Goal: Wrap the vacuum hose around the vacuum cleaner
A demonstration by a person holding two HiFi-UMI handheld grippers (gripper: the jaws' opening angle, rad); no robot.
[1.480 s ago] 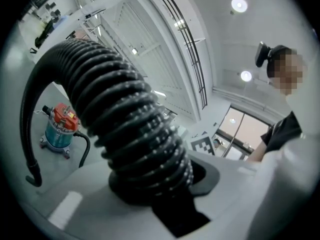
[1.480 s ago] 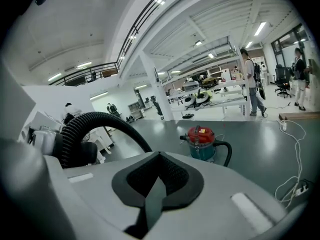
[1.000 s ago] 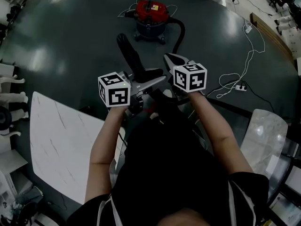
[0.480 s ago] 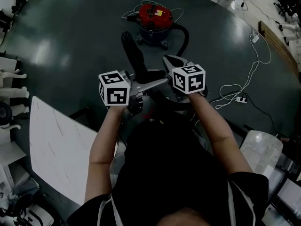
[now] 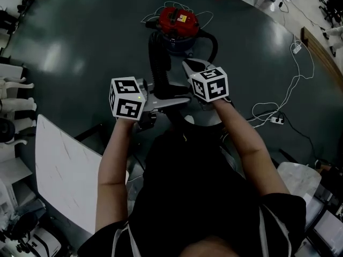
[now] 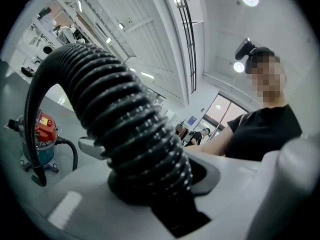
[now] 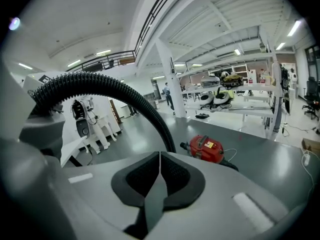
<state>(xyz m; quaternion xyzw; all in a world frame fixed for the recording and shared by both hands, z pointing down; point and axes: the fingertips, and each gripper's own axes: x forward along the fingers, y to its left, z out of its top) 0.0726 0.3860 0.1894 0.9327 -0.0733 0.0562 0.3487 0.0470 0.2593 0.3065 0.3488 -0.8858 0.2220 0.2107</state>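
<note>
Head view: the vacuum cleaner, red on top with a dark blue drum, stands on the dark floor ahead of the person. The black vacuum hose comes off the right side of the drum in a loop, and a thicker ribbed run reaches from beside the drum to the left gripper, which points across toward the right gripper. The 2 grippers are close together, the right one aimed toward the cleaner. A white cable trails over the floor at right to a power strip, and a white table stands at lower left

Left gripper view: the jaws are clamped on the ribbed hose, which fills the gap between the pads and arches up and over to the left. The cleaner sits low at left, well apart from the grip. The person's black shirt shows at right

Right gripper view: the jaws are pressed together with nothing between them. The hose curves overhead from the left, and the red cleaner stands on the floor beyond the jaw tips
</note>
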